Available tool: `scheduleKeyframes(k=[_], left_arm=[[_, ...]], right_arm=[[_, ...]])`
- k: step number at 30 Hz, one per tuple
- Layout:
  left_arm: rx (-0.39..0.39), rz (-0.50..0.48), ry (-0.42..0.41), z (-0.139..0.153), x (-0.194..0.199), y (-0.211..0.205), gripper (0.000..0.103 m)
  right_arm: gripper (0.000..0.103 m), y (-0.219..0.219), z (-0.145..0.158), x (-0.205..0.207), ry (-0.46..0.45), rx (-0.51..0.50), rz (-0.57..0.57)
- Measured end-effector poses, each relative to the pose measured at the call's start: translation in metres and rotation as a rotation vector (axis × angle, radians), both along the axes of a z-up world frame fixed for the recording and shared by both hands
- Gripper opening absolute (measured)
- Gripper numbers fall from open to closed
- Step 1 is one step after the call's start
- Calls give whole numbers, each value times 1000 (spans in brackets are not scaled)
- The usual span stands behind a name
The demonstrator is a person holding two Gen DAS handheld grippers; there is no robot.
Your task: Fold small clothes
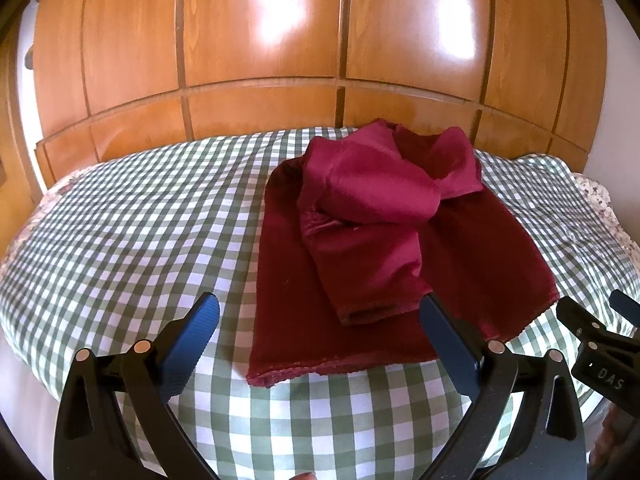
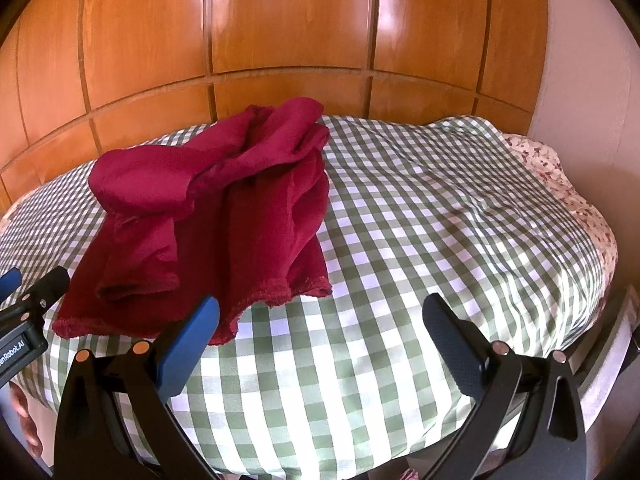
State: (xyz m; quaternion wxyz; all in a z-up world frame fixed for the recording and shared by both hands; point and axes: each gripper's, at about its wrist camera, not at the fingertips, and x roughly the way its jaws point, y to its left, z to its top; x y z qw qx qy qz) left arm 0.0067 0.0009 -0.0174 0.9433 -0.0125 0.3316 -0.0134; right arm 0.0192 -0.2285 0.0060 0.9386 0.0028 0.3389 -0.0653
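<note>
A dark red garment (image 1: 384, 240) lies on the green-and-white checked cloth (image 1: 140, 220), its body flat and its sleeves and top bunched over it. In the right wrist view the same garment (image 2: 224, 216) sits left of centre. My left gripper (image 1: 320, 320) is open, hovering just short of the garment's near hem, its right finger (image 1: 448, 336) overlapping the hem's right part. My right gripper (image 2: 320, 320) is open over bare checked cloth (image 2: 420, 220), its left finger (image 2: 192, 340) beside the hem's right corner. Each gripper shows at the edge of the other's view.
A glossy wooden panelled wall (image 1: 260, 60) rises right behind the surface. A floral cloth (image 2: 560, 184) peeks out under the checked one at the right edge. The surface drops away at the near and right sides.
</note>
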Motion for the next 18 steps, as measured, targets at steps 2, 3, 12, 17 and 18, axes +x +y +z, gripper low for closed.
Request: scheduleKeyframes(k=[2, 3, 12, 17, 18], left_arm=[[3, 0, 3, -2, 0, 0, 99], [6, -3, 6, -3, 0, -1, 99], [8, -7, 10, -4, 1, -3, 99], [13, -8, 5, -3, 0, -4, 99], [12, -7, 2, -2, -1, -4, 99]], right_arm=[[101, -2, -1, 1, 3, 6, -2], [101, -3, -1, 1, 4, 10, -3], [101, -9, -10, 6, 44, 7, -21], [101, -11, -9, 5, 34, 6, -31], [101, -10, -7, 4, 24, 0, -29]])
